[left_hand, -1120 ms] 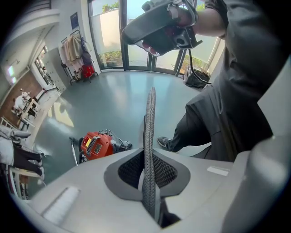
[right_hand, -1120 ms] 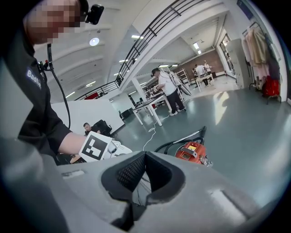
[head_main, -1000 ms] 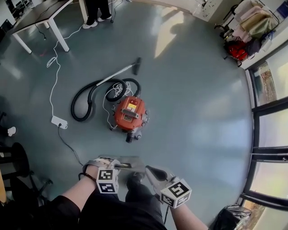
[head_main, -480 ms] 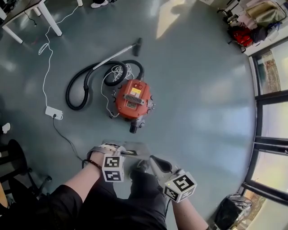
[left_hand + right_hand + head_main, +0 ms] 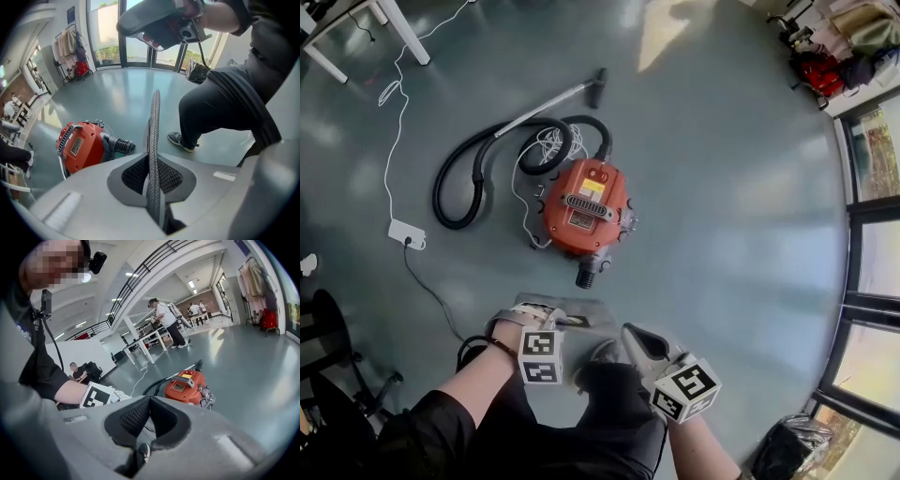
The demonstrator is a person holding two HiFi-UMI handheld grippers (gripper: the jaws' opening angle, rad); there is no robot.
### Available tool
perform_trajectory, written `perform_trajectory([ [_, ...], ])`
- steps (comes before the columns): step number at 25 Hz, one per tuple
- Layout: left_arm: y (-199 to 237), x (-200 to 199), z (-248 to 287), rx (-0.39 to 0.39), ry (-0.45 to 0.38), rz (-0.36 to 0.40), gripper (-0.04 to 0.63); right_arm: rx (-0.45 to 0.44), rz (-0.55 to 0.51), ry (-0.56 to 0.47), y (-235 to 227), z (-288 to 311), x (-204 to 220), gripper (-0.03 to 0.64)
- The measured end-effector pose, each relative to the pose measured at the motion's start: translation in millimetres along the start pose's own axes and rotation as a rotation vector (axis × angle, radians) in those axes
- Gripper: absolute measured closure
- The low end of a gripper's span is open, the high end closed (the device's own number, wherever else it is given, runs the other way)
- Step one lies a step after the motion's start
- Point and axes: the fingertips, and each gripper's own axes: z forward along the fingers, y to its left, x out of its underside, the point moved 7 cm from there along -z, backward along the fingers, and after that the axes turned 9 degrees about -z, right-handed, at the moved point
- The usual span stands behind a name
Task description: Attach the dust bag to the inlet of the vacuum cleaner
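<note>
The orange vacuum cleaner (image 5: 584,204) lies on the grey floor, its ribbed black inlet (image 5: 588,274) pointing toward me. The grey dust bag (image 5: 572,311) hangs flat just in front of that inlet, apart from it. My left gripper (image 5: 534,317) is shut on the bag's left side. In the left gripper view the bag's edge (image 5: 153,136) stands as a thin woven strip between the pads, with the vacuum cleaner (image 5: 79,145) beyond. My right gripper (image 5: 630,336) is shut by the bag's right edge. In the right gripper view (image 5: 150,404) nothing shows between its pads.
A black hose (image 5: 473,164) and metal wand (image 5: 548,101) curl behind the vacuum. A white cable runs to a power strip (image 5: 403,232) on the left. Table legs (image 5: 408,37) stand far left, a black bag (image 5: 787,450) near right. My shoe (image 5: 180,139) is close below.
Both grippers have sunk toward the floor with the bag still held. In the head view the vacuum looks nearer and larger, and the table has slid out at the top.
</note>
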Motion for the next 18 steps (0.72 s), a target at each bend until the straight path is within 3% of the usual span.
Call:
perform_trajectory([
  [12,24,11,66,0.006,-0.022,0.010,0.557,0.016,-0.044,-0.023,-56,59,48,0.624],
  [18,32,12,92,0.068,-0.027,0.007,0.557,0.019,-0.084,-0.057,-81,90,76,0.624],
])
